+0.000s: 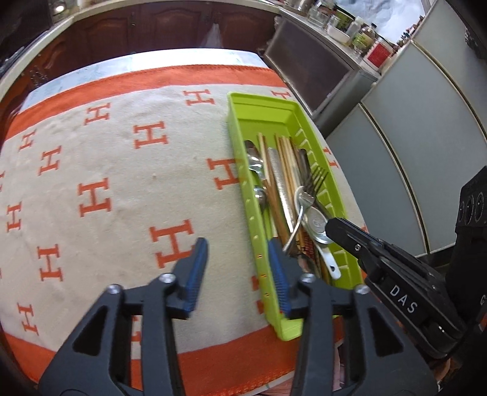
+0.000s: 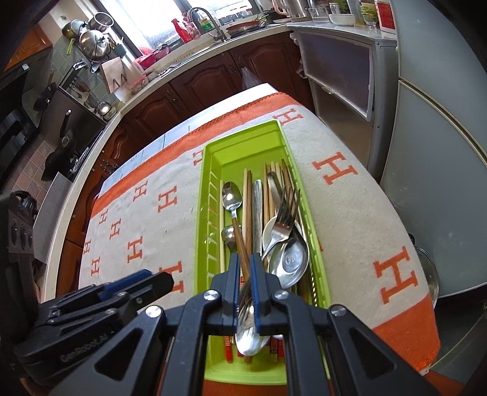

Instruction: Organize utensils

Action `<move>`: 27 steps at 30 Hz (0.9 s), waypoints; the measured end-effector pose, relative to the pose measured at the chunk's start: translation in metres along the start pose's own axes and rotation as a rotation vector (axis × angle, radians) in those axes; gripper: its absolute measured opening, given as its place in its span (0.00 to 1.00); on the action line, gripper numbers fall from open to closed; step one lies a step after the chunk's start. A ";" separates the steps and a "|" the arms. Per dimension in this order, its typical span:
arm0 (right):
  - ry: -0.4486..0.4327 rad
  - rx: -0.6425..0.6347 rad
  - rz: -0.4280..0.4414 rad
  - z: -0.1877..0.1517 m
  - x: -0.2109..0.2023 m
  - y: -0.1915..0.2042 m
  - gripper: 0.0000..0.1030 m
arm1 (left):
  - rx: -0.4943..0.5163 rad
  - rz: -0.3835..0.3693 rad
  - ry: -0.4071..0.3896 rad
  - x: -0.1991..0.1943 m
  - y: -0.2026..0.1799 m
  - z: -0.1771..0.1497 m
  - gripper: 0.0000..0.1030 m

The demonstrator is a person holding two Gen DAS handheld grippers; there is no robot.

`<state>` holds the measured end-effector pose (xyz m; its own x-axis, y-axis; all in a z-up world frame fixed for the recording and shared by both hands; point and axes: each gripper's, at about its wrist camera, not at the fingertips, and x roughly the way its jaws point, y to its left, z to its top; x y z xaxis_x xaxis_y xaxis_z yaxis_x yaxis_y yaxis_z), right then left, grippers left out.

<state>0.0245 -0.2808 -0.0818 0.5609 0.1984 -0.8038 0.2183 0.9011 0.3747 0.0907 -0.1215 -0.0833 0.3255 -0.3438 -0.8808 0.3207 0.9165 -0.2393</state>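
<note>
Lime-green plastic fills the middle of both views: a long, narrow cutlery tray lies on the cream towel with orange H letters and an orange border, near the table's right edge, its long axis running from the near edge toward the far one. Inside it, wooden chopsticks, a steel fork, a broad steel serving spoon, a white ceramic spoon and small steel spoons lie heaped, mostly lengthwise.

The right gripper hovers over the tray's near end with its blue pads nearly together around a steel spoon; the bowl hangs below the fingers, pointing back toward the camera, and the handle runs forward along the tray. It looks clenched on that spoon, though actual contact is hard to confirm. The left gripper is released, jaws wide apart, straddling the tray's left wall at its near end and holding nothing.

The right hand is therefore the one nearer the work, and the spoon already lines up with the tray's length, so any setting down or lifting probably needs little turning.

Around the table stand dark wooden kitchen cabinets, a sink with a tap under a bright window, and a grey refrigerator off the right edge.
</note>
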 end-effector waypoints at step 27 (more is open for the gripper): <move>0.037 -0.271 0.109 -0.039 -0.023 0.118 0.17 | -0.129 0.346 -0.267 -0.123 0.082 -0.065 0.79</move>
<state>0.0061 -0.1643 -0.0368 0.5388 0.3093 -0.7836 -0.0657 0.9428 0.3269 0.0186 0.0092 -0.0208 0.6171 -0.0381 -0.7860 0.0449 0.9989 -0.0131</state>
